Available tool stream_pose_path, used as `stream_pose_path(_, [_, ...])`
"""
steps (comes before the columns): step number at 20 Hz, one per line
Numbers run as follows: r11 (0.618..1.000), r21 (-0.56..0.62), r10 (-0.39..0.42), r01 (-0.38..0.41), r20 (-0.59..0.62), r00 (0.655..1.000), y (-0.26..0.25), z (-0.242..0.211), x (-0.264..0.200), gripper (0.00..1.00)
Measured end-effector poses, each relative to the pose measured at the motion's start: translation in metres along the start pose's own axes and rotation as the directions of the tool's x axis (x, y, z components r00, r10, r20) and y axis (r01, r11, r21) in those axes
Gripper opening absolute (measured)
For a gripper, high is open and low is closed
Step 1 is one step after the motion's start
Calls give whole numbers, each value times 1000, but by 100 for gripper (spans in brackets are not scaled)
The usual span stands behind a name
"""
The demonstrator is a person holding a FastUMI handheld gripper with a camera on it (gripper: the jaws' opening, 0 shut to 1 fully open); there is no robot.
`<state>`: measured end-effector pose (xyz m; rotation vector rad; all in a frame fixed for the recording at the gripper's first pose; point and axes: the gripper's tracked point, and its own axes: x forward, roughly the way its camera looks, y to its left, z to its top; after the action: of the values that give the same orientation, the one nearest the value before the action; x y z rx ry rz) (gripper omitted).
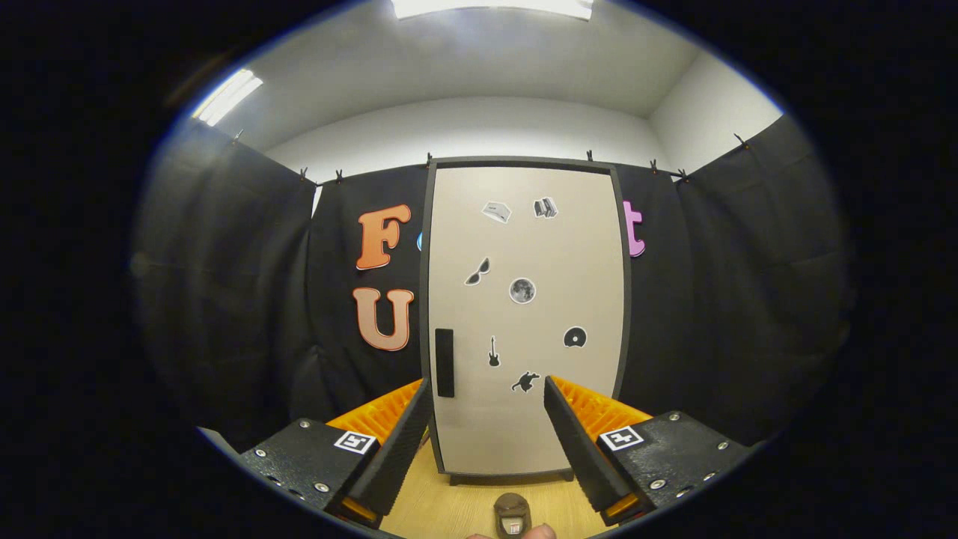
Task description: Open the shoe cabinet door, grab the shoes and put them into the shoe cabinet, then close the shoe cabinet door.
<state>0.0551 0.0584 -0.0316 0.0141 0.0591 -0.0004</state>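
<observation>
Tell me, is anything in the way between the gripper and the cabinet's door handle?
Nothing visible is. The gripper is open, and the shut shoe cabinet door stands beyond its fingers, with the dark handle just above one fingertip.

Gripper (486, 404) level, jaws wide apart

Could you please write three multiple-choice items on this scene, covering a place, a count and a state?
1. Where is the dark handle on the cabinet door?
A. near the edge on the left jaw's side
B. at the top centre
C. near the edge on the right jaw's side

2. How many stickers are on the door?
A. three
B. seven
C. ten

3. What state is the door in?
A. wide open
B. removed
C. closed

Answers: 1 A, the handle sits low just above the left jaw. 2 B, seven small stickers show. 3 C, the door sits flush in its frame, with the gripper open and holding nothing.
</observation>
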Motion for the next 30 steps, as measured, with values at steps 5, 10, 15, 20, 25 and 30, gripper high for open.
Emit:
stream_pose_path(5, [999, 49, -8, 7, 24, 1000, 23, 0, 31, 93])
stream_pose_path(10, [1000, 21, 1, -1, 29, 1000, 35, -13, 78, 93])
stream_pose_path(15, [999, 32, 2, -3, 11, 1000, 46, -33, 133, 93])
stream_pose_path(20, [999, 23, 22, -22, -4, 1000, 59, -52, 181, 92])
stream_pose_path(25, [999, -3, 37, -37, -7, 999, 71, -65, 212, 79])
stream_pose_path(30, [999, -22, 35, -36, -21, 999, 77, -79, 233, 57])
